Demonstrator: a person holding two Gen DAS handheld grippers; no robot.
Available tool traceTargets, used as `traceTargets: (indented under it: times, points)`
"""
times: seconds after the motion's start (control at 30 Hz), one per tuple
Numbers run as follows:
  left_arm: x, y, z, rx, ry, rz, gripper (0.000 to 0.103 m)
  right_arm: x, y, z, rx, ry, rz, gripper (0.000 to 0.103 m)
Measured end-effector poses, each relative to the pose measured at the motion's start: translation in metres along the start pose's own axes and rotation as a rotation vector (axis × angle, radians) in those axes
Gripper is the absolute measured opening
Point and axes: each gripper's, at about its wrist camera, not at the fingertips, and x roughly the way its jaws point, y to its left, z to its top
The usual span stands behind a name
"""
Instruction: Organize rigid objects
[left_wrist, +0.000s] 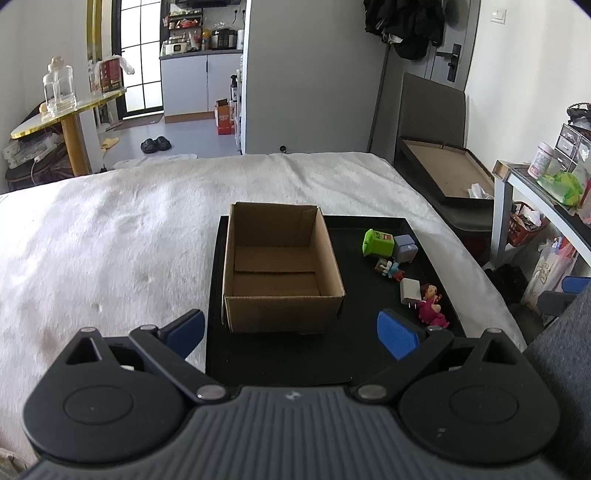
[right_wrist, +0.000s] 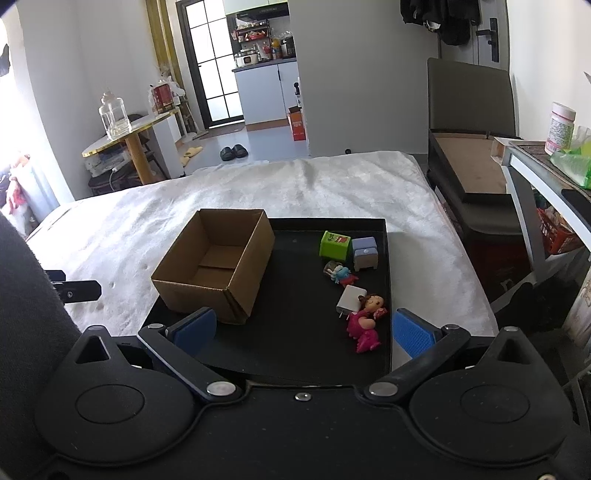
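Left wrist view. Left gripper (left_wrist: 291, 334): jaws spread wide, nothing between the blue pads (left_wrist: 397, 334), held above the near edge of a black tray (left_wrist: 277, 354). The tray lies on a white blanket (left_wrist: 110, 229). Cardboard box (left_wrist: 280, 266): open-topped, nothing inside, standing on the tray's left half. To its right, on the tray floor, a line of small items: green cube toy (left_wrist: 378, 242) tipped on its side, touching a lavender stool-shaped toy (left_wrist: 406, 248); just nearer, a small multicoloured figure (left_wrist: 389, 268); then a white charger plug (left_wrist: 409, 291) touching a pink doll (left_wrist: 430, 304) that lies flat by the right pad.

Right wrist view. Right gripper (right_wrist: 304, 330): jaws likewise wide apart and holding nothing, above the tray's (right_wrist: 295, 343) near edge. Cardboard box (right_wrist: 218, 258) at left, turned at an angle. Green cube toy (right_wrist: 334, 243) and lavender stool-shaped toy (right_wrist: 365, 253) side by side near the far right corner; small multicoloured figure (right_wrist: 339, 273) below them; white charger plug (right_wrist: 351, 297), prongs toward the camera; pink doll (right_wrist: 365, 321) nearest, between the two pads (right_wrist: 412, 332) in the frame. White blanket (right_wrist: 295, 184) surrounds the tray.
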Motion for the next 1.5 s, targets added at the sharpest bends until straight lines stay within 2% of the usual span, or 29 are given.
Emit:
traceTargets:
  times: [0.2, 0.63, 1.0, 1.17, 1.5]
  points:
    - [0.011, -0.003, 0.004, 0.015, -0.010, 0.012, 0.099, 0.014, -0.004, -0.002, 0.012, -0.004, 0.015, 0.103]
    - [0.051, -0.011, 0.003, 0.048, 0.039, -0.020, 0.099, 0.044, -0.024, -0.010, 0.052, 0.010, 0.050, 0.103]
    - [0.081, -0.011, 0.008, 0.062, 0.093, 0.107, 0.099, 0.074, -0.039, -0.019, 0.093, 0.053, -0.033, 0.103]
    - [0.093, -0.005, 0.012, 0.052, 0.096, 0.155, 0.099, 0.086, -0.051, -0.023, 0.134, 0.071, -0.040, 0.102]
    - [0.117, 0.005, 0.015, 0.024, 0.109, 0.253, 0.097, 0.110, -0.067, -0.024, 0.177, 0.099, -0.025, 0.089]
